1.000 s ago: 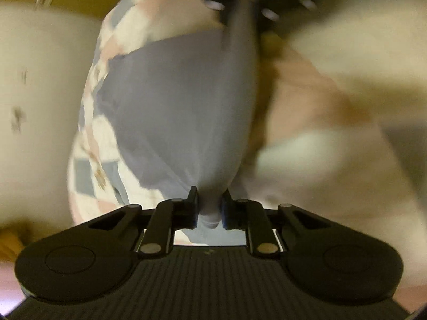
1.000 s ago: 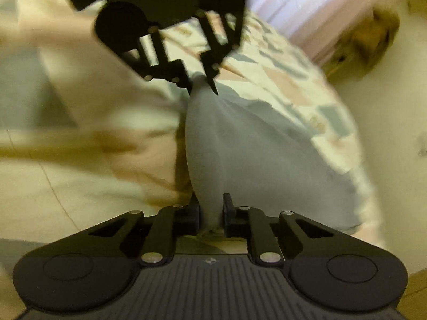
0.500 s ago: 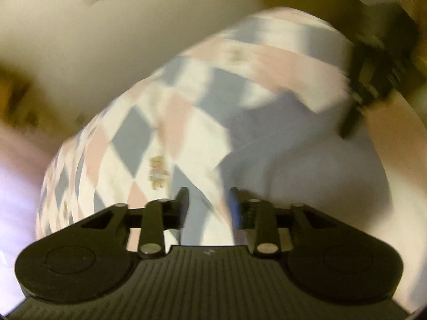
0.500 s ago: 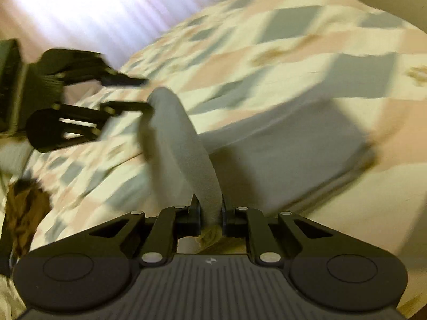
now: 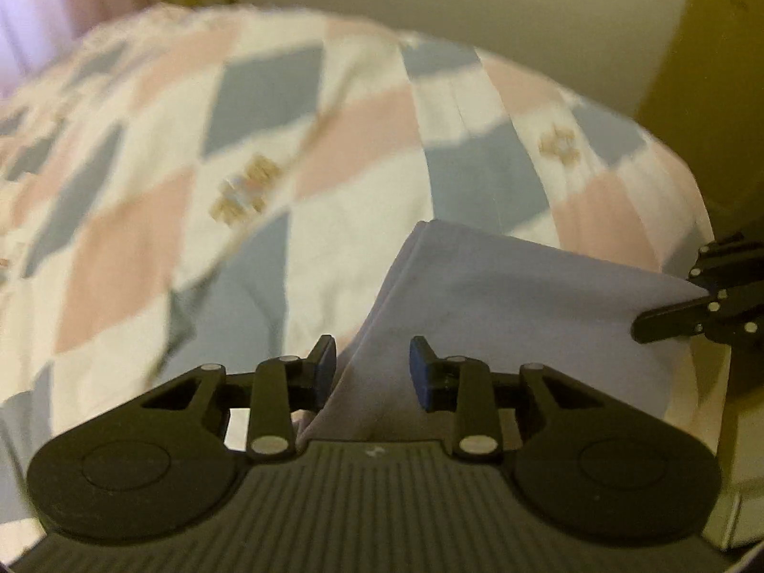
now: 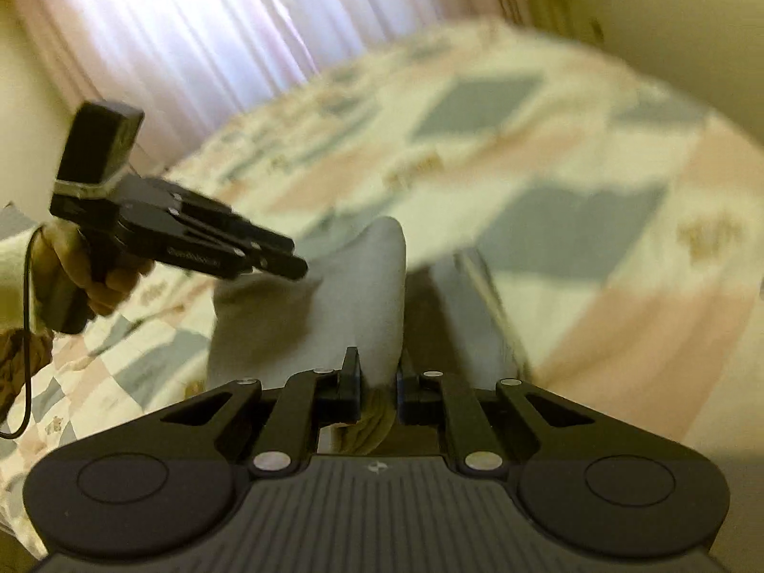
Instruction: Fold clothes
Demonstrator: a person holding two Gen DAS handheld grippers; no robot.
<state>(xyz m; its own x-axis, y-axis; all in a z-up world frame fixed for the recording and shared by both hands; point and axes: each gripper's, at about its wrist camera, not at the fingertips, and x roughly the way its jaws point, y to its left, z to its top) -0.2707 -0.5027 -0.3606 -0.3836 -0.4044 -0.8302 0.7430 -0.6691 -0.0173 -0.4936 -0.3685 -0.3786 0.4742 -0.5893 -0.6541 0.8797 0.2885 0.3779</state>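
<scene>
A lavender-grey garment (image 5: 515, 305) is seen spread on the diamond-patterned quilt (image 5: 267, 153), its near fold lying loose between the parted fingers of the left gripper (image 5: 372, 367), while its opposite corner is pinched and lifted by the closed right gripper (image 6: 377, 382).

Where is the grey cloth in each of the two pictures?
Left wrist view: the grey cloth lies low and right of centre, running from between the open left tongs out to the right tongs at the right edge.
Right wrist view: the grey cloth rises in the lower middle, pinched in the right tongs.
Shared landmark: the checked bedspread underneath.
</scene>
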